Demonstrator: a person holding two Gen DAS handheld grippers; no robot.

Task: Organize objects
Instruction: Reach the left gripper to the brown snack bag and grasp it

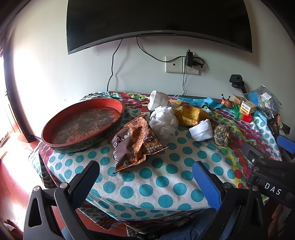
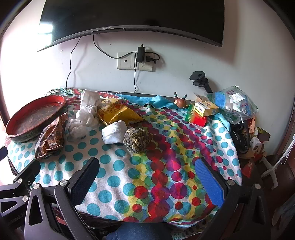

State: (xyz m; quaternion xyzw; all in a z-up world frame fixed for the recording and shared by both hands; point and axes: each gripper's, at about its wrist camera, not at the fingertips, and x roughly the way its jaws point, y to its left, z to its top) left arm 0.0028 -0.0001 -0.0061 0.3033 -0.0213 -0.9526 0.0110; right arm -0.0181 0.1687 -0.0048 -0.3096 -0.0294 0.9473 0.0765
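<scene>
A round red tray (image 1: 55,142) (image 2: 11,133) sits empty at the table's left. Beside it lie a brown snack bag (image 1: 132,144) (image 2: 51,140), crumpled white cloth (image 1: 164,120) (image 2: 83,118), a yellow packet (image 1: 189,114) (image 2: 118,112), a rolled white sock (image 1: 201,130) (image 2: 114,132) and a rope ball (image 1: 221,134) (image 2: 137,140). My left gripper (image 1: 145,177) is open and empty over the near table edge, in front of the snack bag. My right gripper (image 2: 147,175) is open and empty, in front of the rope ball.
Small boxes (image 2: 201,110) (image 1: 246,109), a crab figurine (image 2: 180,101) (image 1: 227,102) and a plastic bag (image 2: 234,103) (image 1: 263,99) sit at the back right. A TV (image 1: 151,16) and wall socket (image 1: 182,64) are behind. The dotted cloth (image 1: 166,184) covers the table.
</scene>
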